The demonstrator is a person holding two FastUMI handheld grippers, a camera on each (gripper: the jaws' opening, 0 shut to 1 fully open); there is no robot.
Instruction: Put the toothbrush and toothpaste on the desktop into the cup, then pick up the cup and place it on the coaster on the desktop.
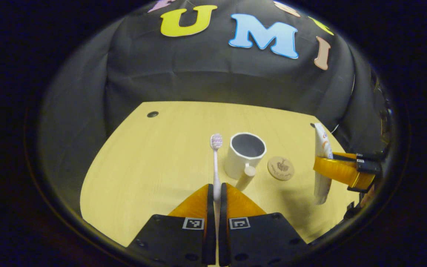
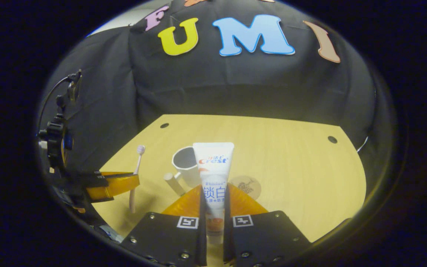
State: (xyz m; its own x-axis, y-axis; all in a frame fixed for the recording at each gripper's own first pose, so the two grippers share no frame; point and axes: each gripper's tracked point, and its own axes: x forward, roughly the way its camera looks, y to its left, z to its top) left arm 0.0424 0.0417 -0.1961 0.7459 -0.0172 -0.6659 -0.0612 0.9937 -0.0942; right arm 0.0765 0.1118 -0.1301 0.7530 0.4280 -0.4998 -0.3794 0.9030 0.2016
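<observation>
My left claw (image 1: 216,196) is clamped on the toothbrush (image 1: 216,163), which stands upright above the counter (image 1: 143,167) with its bristle head up. My right claw (image 2: 214,196) is clamped on the toothpaste (image 2: 213,174), also held upright off the counter. Beyond both, the cup (image 1: 245,154) stands open-mouthed, handle toward me, the coaster (image 1: 280,168) lying just beside it.
</observation>
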